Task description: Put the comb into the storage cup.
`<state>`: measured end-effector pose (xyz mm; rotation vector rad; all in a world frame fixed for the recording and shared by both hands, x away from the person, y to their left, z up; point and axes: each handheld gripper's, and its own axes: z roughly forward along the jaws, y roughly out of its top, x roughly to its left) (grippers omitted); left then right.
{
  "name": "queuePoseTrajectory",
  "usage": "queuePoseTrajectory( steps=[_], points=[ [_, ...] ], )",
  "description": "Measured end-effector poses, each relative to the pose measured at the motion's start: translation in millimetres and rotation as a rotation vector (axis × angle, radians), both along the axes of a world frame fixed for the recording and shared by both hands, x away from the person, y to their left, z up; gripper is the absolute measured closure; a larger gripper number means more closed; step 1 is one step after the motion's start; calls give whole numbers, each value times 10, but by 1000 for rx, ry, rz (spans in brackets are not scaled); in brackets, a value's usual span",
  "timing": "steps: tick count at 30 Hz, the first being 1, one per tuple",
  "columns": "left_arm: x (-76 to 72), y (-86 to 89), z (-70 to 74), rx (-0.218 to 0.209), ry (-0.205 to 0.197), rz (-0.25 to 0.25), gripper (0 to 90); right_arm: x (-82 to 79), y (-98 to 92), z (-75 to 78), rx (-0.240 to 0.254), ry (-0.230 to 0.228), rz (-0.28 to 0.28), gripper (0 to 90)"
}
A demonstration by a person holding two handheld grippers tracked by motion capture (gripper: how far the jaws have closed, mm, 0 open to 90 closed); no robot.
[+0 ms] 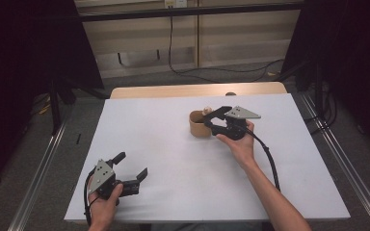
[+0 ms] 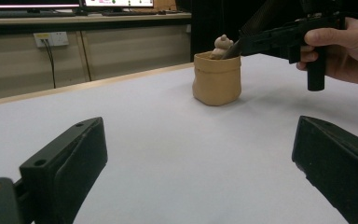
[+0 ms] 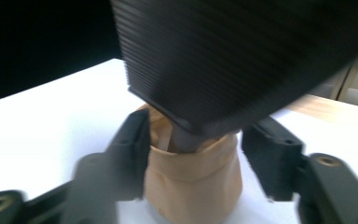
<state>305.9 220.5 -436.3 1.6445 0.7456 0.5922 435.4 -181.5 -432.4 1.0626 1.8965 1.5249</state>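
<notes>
Both tongs are in the person's hands over the white desk (image 1: 173, 144). That desk is the largest thing in sight, a pale sheet with a wooden strip along its far edge.

The right tongs (image 1: 211, 117) are at the far right of the middle of the desk, held from below by the right hand (image 1: 236, 142), and tip down over a tan pot (image 1: 198, 126). In the left gripper view 1 black jaw slants into the mouth of the pot (image 2: 216, 79). In the right gripper view the 2 jaws stand apart on either side of the pot's (image 3: 193, 186) upper part, with a gap beside the right-hand one and the left-hand one close to the rim; whether that one touches is lost in the blur. No pad visibly presses, so these tongs stand open.

The left tongs (image 1: 132, 168) lie near the front left corner of the desk, held by the left hand (image 1: 103, 202), well apart from the pot. Their jaws are spread wide with only bare desk between them (image 2: 196, 163).

Smallest is a little beige figure (image 2: 222, 45) sitting in the pot's mouth, its top poking above the rim, right against the slanting jaw.
</notes>
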Motion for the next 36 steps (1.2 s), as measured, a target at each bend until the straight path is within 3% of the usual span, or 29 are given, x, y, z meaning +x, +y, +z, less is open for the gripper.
queuePoseTrajectory(
  steps=[5, 14, 23, 36],
  points=[
    [4, 3, 1, -1, 3, 8, 33, -18, -27, 0, 4, -4, -5, 304],
    [14, 14, 2, -2, 5, 15, 33, -67, -77, 32, 56, -10, -6, 172],
    [11, 15, 2, -32, 8, 16, 33, -95, -155, 80, 67, -15, -40, 52],
    [1, 23, 13, -32, -1, 10, 33, -197, -210, 106, 63, -30, -69, 19]
  ],
)
